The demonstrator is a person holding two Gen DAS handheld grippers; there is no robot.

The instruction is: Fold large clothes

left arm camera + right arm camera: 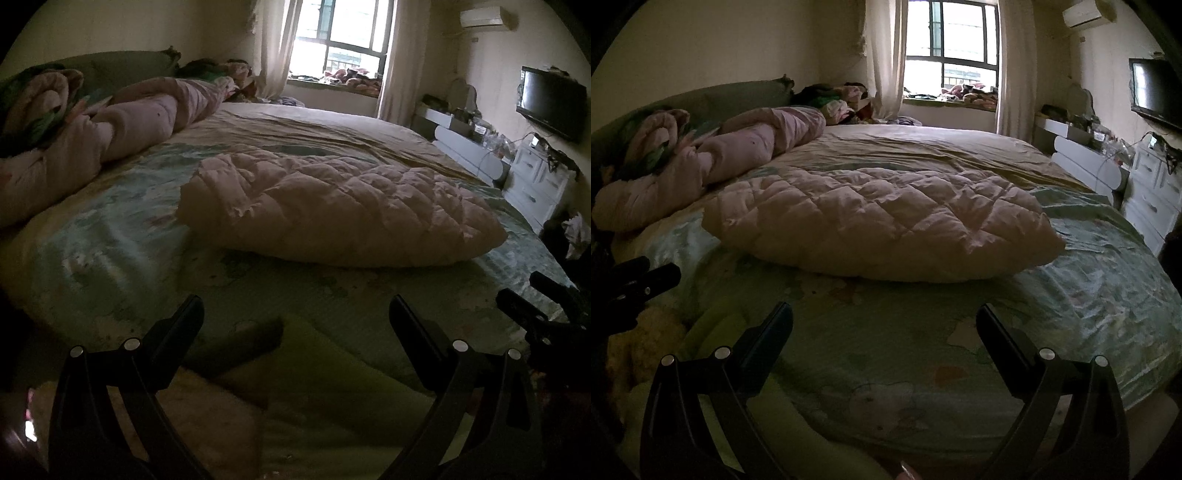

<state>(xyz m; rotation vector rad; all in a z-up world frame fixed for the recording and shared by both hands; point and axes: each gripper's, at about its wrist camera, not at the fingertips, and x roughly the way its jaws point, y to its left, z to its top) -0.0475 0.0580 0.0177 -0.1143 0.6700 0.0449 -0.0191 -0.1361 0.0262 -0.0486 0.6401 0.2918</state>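
A pale pink quilted garment (340, 210) lies folded into a thick bundle on the middle of the bed; it also shows in the right wrist view (882, 225). My left gripper (295, 306) is open and empty, held over the near edge of the bed, short of the bundle. My right gripper (884, 314) is open and empty, also at the near edge, short of the bundle. The right gripper shows at the right edge of the left wrist view (539, 310), and the left gripper at the left edge of the right wrist view (639, 280).
The bed (1089, 266) has a green patterned sheet. A rolled pink duvet (122, 129) and pillows lie along the far left by the headboard. A white dresser (543, 181), a wall TV (550, 103) and a window (340, 37) stand right and behind.
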